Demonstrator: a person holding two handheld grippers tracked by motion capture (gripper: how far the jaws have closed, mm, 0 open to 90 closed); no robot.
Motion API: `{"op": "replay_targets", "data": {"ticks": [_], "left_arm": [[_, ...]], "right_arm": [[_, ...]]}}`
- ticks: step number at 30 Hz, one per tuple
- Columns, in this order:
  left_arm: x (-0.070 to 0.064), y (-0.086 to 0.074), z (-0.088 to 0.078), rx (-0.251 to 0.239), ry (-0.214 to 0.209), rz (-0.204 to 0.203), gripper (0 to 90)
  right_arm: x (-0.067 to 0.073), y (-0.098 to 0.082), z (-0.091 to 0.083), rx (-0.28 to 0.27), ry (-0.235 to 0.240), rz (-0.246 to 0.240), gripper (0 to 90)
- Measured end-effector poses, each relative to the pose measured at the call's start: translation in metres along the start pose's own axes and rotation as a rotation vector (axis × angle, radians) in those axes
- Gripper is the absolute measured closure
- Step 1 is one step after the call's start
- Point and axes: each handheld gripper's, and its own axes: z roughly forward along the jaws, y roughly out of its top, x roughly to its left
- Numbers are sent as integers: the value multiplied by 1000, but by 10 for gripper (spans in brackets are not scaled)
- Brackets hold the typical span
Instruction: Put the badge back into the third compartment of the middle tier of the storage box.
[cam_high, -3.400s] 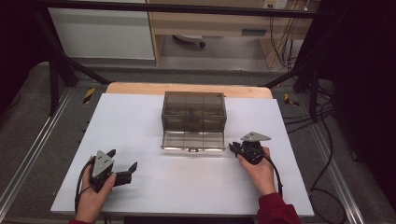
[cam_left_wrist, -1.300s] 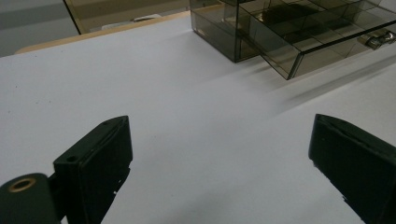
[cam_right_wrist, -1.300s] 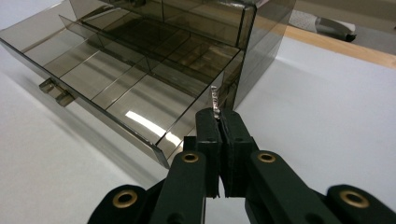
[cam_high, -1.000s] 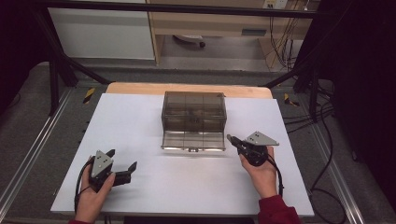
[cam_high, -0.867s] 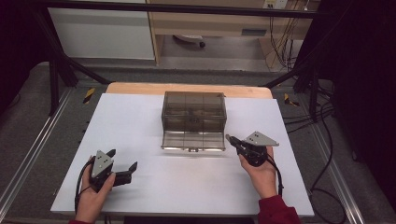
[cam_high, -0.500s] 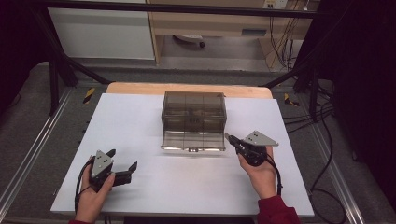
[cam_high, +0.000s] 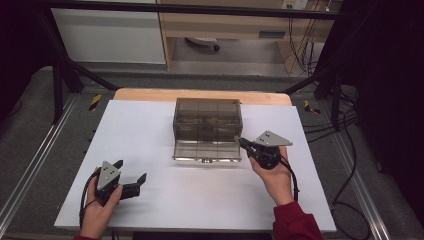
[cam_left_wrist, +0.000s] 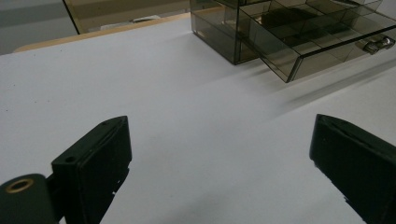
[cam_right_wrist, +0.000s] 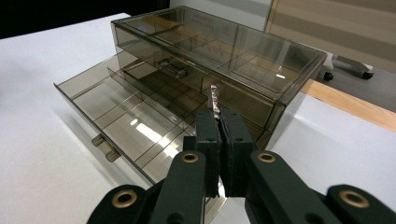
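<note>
While clamped on a small silvery screw (cam_right_wrist: 214, 99) above the open drawer (cam_right_wrist: 122, 122) of the smoky plastic organiser (cam_high: 207, 119), right tool (cam_right_wrist: 219, 122) risks dropping it into the wrong compartment; left tool (cam_high: 131, 176), apart, idle on white bench (cam_high: 200, 200).

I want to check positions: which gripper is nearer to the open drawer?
Right. The right gripper is at the drawer's right end; the left gripper stands apart, near the table's front left.
</note>
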Motion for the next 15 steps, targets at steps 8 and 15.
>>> {"op": "replay_targets", "data": {"ticks": [8, 15], "left_arm": [[0, 0, 0, -1, -4, 5, 58], [-1, 1, 1, 2, -3, 5, 58]], "right_arm": [[3, -1, 8, 22, 5, -2, 872], [8, -5, 12, 31, 12, -8, 872]]}}
